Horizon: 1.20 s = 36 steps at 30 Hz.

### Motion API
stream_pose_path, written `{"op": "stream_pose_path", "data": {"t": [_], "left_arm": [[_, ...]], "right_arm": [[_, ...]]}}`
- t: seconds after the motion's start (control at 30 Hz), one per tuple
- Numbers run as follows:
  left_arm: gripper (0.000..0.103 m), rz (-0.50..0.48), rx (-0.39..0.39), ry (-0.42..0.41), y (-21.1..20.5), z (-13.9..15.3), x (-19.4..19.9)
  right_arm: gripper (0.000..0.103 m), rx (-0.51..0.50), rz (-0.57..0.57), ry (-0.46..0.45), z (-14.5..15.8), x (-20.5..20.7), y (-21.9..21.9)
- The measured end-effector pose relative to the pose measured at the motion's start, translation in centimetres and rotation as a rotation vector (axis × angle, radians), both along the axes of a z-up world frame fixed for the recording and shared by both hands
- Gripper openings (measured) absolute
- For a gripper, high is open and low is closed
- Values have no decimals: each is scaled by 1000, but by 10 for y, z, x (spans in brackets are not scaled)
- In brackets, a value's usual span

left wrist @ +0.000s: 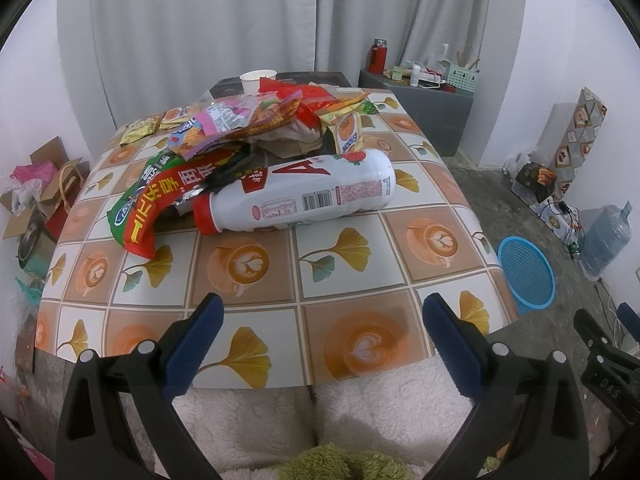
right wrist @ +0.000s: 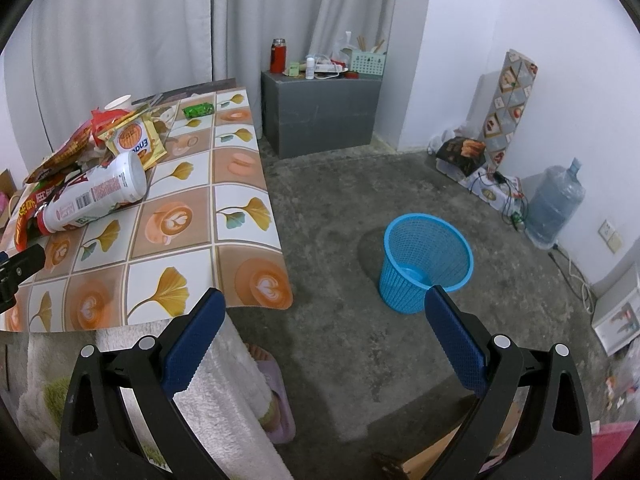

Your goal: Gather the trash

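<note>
A heap of snack wrappers (left wrist: 248,128) lies on the patterned table (left wrist: 336,344). A white bottle with a red cap (left wrist: 296,196) lies on its side at the heap's front; it also shows in the right wrist view (right wrist: 92,196). A red and green wrapper (left wrist: 156,204) hangs toward the front left. My left gripper (left wrist: 320,308) is open and empty above the table's near edge. My right gripper (right wrist: 324,304) is open and empty off the table's right side, above the floor. A blue mesh trash basket (right wrist: 426,260) stands on the floor, also in the left wrist view (left wrist: 526,276).
A white paper cup (left wrist: 258,80) stands behind the heap. A grey cabinet (right wrist: 320,112) with small items stands by the curtain. A water jug (right wrist: 556,204) and boxes sit by the right wall. Cardboard boxes (left wrist: 36,200) lie left of the table. My lap is below.
</note>
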<state>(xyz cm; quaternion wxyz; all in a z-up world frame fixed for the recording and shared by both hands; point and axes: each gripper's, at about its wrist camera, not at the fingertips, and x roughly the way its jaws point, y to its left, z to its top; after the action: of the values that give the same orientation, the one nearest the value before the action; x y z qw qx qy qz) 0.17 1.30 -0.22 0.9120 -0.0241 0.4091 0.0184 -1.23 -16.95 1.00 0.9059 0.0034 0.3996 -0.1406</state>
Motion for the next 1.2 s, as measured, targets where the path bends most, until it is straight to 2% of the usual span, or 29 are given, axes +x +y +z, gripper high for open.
{"op": "stream_pose_path", "data": {"t": [1.2], "left_arm": [[98, 2, 2, 0, 1, 0, 0]], "right_arm": [[95, 4, 1, -5, 2, -1, -2]]}}
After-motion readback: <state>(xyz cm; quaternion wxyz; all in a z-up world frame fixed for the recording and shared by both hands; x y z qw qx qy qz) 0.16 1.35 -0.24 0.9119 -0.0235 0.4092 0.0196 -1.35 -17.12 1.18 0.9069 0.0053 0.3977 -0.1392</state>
